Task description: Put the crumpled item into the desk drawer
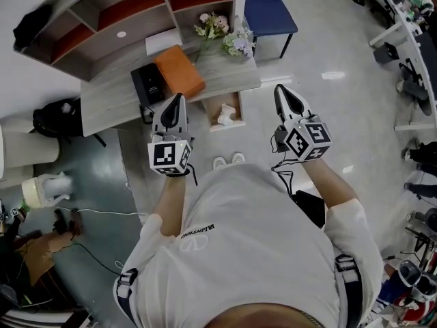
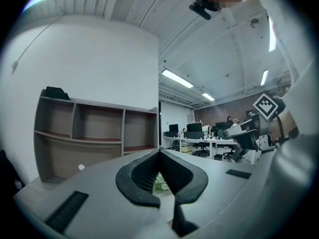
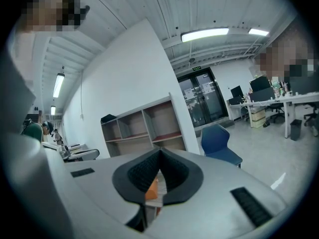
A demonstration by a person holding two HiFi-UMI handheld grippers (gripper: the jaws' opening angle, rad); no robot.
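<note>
The white crumpled item (image 1: 224, 117) lies in the open drawer (image 1: 240, 111) at the table's (image 1: 109, 94) front edge. The left tool (image 1: 179, 98) and right tool (image 1: 280, 89) are both closed, with nothing in them. The item looks light and soft, like paper. A gentle pinch on a raised fold should hold it.

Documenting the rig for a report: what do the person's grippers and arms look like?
Left gripper and right gripper: pale grey bodies, black tapered ribbed jaws, a cube of black-and-white square markers each, thin black cables. White short-sleeved T-shirt.
</note>
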